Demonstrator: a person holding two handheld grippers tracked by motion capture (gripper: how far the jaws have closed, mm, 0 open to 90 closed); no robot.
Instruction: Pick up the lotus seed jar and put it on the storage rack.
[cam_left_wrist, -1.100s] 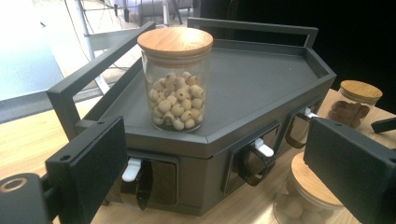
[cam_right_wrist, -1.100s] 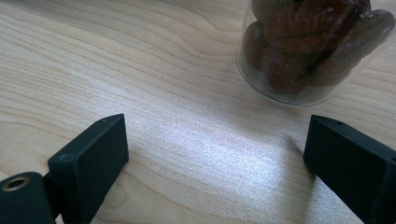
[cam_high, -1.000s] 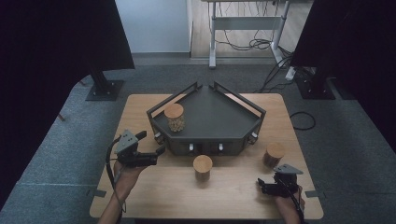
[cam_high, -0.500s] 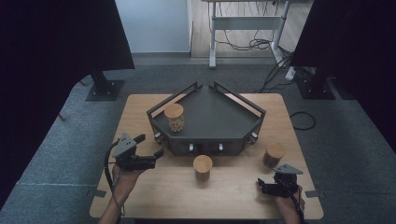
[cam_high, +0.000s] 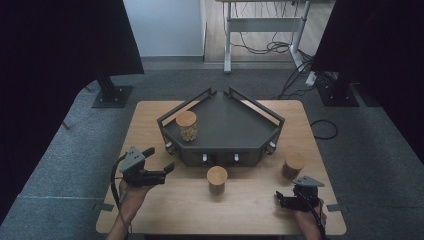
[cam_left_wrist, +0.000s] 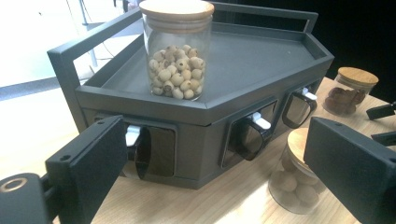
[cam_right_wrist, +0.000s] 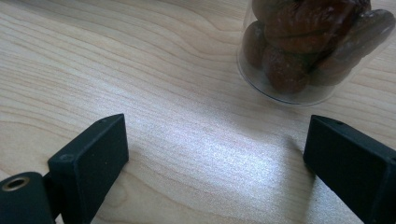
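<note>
The jar stands on the bench, low in the middle of the high view, just in front of the tray. The left tongs are open, left of it. The right tongs are open and empty, lower right.

Three lidded glass jars (one up on the tray), one dark tray, two handheld grippers, one wooden table.
</note>
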